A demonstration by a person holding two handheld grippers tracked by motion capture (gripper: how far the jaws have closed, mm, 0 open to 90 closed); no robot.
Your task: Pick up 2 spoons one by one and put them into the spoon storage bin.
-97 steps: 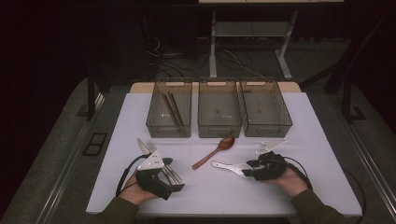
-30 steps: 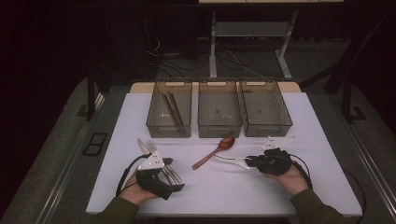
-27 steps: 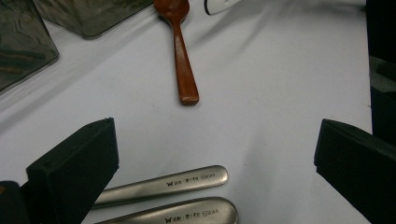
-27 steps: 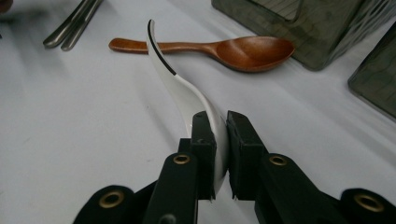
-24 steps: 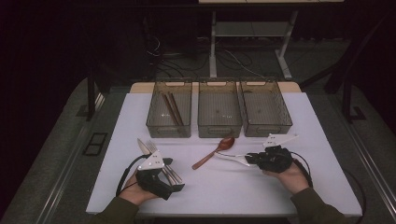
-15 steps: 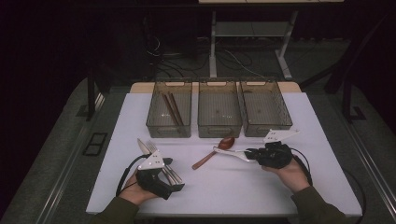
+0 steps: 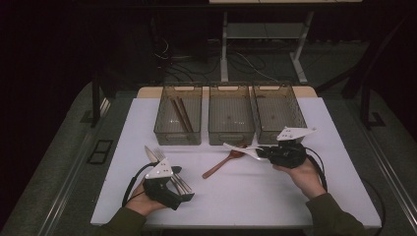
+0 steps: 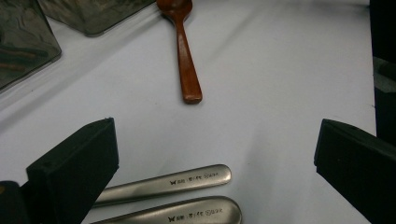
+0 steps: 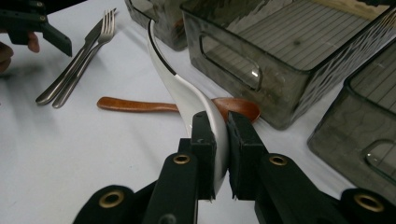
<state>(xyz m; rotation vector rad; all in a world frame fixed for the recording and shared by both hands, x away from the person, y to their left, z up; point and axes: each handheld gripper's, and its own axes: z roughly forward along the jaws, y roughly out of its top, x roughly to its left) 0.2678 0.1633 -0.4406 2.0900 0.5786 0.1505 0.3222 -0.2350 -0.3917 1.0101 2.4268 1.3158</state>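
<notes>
My right gripper (image 7: 264, 152) (image 9: 219, 128) is shut on the bowl end of a white spoon (image 7: 240, 148) (image 9: 180, 86). It holds the spoon off the table, in front of the middle bin (image 7: 231, 133), handle pointing left. Below it lies a brown wooden spoon (image 7: 223, 162) (image 8: 185, 58) (image 9: 140, 106) on the white table. At the front left my left gripper (image 7: 181, 183) (image 8: 217, 137) stands open over the handle ends of a steel fork and knife (image 7: 166, 168) (image 8: 187, 179) (image 9: 77, 65), its jaws on either side and clear of them.
Three see-through grey bins stand in a row at the back. The left bin (image 7: 179, 133) holds brown chopsticks (image 7: 181, 115). The right bin (image 7: 280, 132) sits just beyond my right gripper. The table's front edge (image 7: 236, 222) runs just before both hands.
My right gripper has risen and moved toward the bins with the white spoon, which lay on the table in the earliest frame. The left gripper has stayed put.
</notes>
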